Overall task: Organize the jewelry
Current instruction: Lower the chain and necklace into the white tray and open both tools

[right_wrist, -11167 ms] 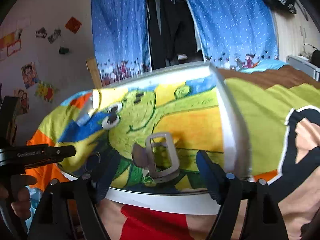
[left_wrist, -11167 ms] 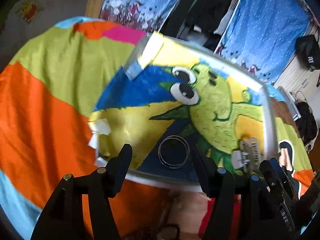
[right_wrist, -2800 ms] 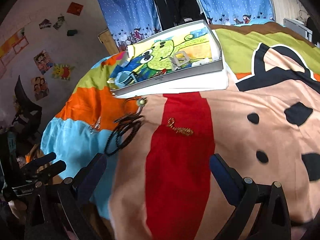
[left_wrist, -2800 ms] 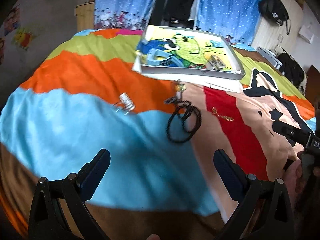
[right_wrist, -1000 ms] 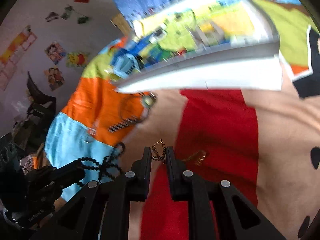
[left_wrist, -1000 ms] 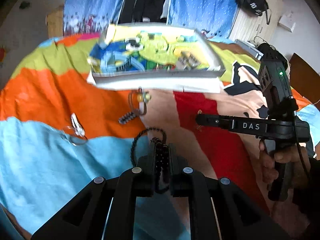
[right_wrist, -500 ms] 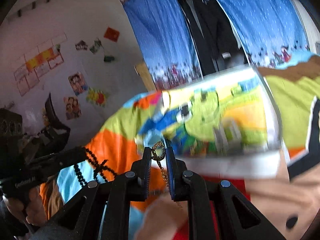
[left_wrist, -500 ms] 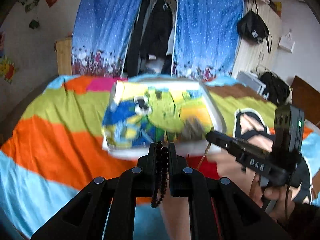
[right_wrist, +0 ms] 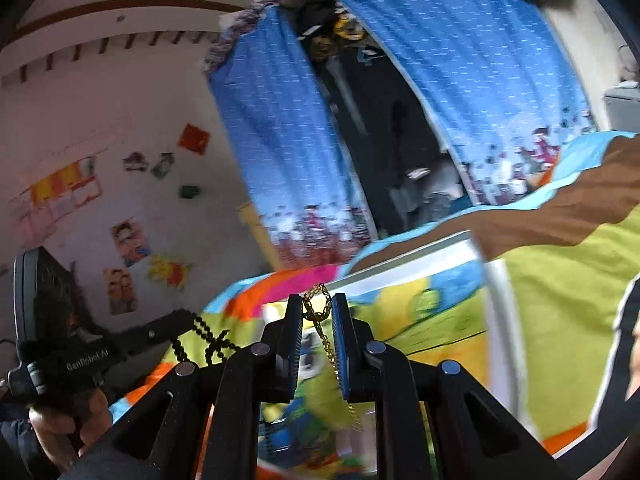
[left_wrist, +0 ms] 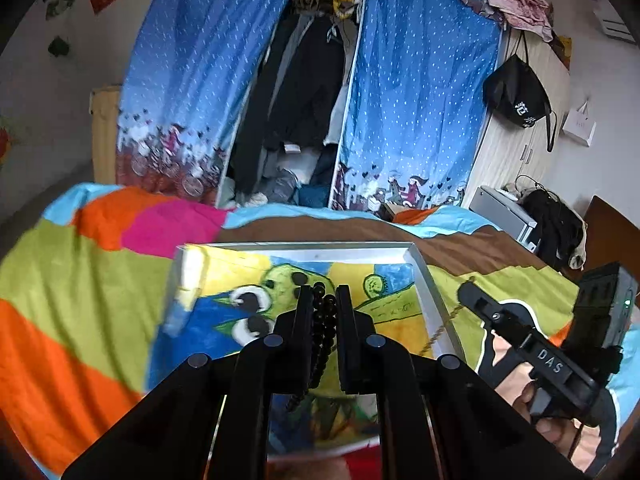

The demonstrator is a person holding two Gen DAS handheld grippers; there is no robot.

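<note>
I am now holding both catches lifted off the bed, over the tray [left_wrist: 424,276]: left tongs [left_wrist: 324,300] pinching black beads [left_wrist: 326,320], right tongs [right_wrist: 317,312] pinching gold chain [right_wrist: 320,320], ready for dropping

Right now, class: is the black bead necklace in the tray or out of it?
Out: the black bead necklace hangs pinched in the left tongs above the tray.

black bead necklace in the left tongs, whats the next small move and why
Probably lower the left tongs over the white-rimmed tray with the green cartoon lining, then open them: the black bead necklace is clamped and dangling above it, not yet resting inside.
</note>
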